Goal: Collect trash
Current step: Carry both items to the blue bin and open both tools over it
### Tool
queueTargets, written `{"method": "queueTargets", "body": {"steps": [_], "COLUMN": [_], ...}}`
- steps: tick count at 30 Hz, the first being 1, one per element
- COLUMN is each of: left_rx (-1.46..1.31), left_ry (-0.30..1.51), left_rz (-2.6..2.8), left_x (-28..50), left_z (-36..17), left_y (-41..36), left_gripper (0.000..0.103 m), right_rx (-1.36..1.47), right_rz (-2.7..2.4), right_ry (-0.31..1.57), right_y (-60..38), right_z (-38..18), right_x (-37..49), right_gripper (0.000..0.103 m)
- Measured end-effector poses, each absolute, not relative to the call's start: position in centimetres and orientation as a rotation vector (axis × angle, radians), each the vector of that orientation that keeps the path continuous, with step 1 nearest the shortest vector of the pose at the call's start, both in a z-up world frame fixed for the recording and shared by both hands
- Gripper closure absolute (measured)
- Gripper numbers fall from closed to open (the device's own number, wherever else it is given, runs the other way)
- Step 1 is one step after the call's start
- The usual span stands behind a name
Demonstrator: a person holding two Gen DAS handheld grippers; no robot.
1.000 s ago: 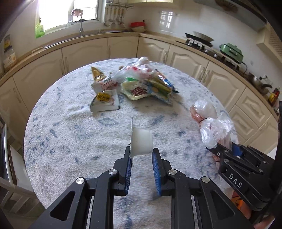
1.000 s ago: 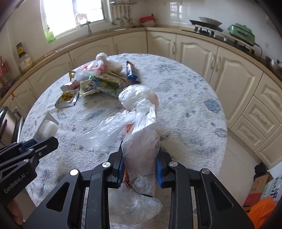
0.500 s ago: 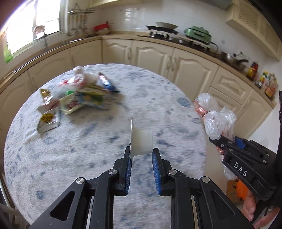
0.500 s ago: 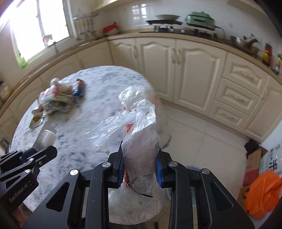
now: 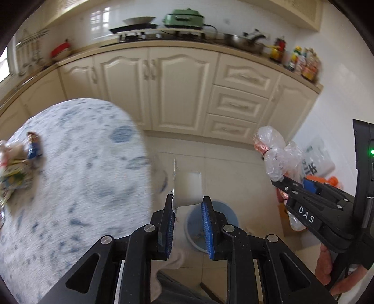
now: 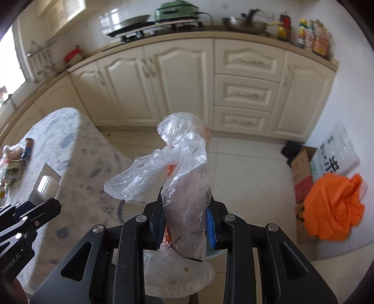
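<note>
The left gripper (image 5: 188, 208) clasped a small white cup (image 5: 188, 188) and the right gripper (image 6: 184, 218) a knotted plastic bag (image 6: 184, 187), both in transit; next, releasing them over the blue bin (image 5: 224, 219).

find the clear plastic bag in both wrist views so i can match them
Left wrist: clear plastic bag at right of centre, clamped in the right gripper.
Right wrist: it fills the centre, upright between the jaws.
Shared landmark: green cooker on the counter, top of both.
</note>
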State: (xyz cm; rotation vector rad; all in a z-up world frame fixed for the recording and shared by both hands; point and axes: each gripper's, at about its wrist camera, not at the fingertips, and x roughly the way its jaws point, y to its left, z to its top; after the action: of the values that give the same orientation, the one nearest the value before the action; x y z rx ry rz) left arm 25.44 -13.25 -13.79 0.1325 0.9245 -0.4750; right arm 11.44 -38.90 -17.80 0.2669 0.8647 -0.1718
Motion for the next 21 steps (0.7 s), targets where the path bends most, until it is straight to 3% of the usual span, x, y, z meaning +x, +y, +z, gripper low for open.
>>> {"method": "queueTargets", "body": {"steps": [11,18,21], "left_rx": [0.219,0.221,0.223], "left_ry": [0.991,1.022,1.033], "left_rz": [-0.54,-0.528,-0.532], "left_x": [31.1,33.5,33.9], "left_z": [-16.7,-18.0,-18.6], "left_y": [-19.5,-21.7,-23.0], "left_gripper": [0.085,0.085,0.085], "right_rx": [0.311,0.308,0.311], "right_rz": [-0.267,-0.279,-0.285], "right_ry": [0.921,0.868,0.872], "right_y": [-42.3,-42.2,-42.4], "right_z": [-20.6,-19.7,-19.7], "right_x": [12.3,12.2,12.1], "right_gripper": [0.074,0.057,0.056]}}
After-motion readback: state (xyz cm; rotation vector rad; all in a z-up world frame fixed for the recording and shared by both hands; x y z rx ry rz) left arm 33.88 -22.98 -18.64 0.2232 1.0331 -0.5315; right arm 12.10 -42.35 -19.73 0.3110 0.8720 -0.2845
